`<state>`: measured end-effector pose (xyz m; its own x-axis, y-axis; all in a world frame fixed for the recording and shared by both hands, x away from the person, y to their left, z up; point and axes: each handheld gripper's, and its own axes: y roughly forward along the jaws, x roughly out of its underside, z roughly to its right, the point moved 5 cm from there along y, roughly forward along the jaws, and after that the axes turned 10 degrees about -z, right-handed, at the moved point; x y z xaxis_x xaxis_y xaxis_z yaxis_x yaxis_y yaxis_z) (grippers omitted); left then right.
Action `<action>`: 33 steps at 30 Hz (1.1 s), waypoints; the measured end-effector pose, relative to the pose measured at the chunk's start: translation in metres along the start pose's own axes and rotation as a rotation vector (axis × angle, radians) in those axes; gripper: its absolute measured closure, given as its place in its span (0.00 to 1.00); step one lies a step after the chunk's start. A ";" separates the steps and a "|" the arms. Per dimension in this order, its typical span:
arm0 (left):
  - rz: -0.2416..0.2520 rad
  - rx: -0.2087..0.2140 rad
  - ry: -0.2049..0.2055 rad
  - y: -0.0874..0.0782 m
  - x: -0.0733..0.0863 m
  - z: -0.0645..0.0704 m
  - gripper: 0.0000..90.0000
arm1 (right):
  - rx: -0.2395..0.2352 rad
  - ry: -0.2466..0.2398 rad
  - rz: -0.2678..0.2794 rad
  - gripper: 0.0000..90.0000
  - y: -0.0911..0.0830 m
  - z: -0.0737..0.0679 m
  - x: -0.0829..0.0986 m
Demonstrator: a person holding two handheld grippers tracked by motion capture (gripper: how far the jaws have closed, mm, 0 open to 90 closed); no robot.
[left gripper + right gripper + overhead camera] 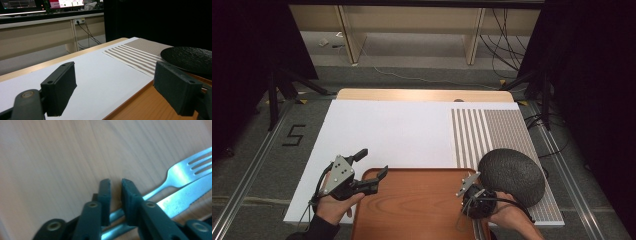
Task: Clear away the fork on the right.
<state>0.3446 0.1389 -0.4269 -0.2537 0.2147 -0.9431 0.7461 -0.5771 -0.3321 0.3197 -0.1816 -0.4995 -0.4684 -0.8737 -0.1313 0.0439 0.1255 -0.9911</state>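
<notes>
My right gripper (115,182) is nearly closed around the fork (180,173) handle on the tray (412,210); nothing is lifted yet. My left gripper (113,91) hangs wide open.

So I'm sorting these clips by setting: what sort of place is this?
Probably a lab or recording workspace rather than a dining room. Black curtains flank the table, loose cables trail over the floor behind it, and monitors sit on a desk. A wooden tray and black plate make it a staged table-setting.
</notes>
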 end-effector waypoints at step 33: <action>-0.001 -0.002 0.002 0.000 0.000 0.000 0.20 | -0.131 0.202 0.297 0.23 -0.035 0.011 -0.005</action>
<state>0.3446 0.1390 -0.4272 -0.2538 0.2169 -0.9426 0.7468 -0.5754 -0.3335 0.3304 -0.1867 -0.4641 -0.6171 -0.6816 -0.3932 0.0973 0.4298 -0.8977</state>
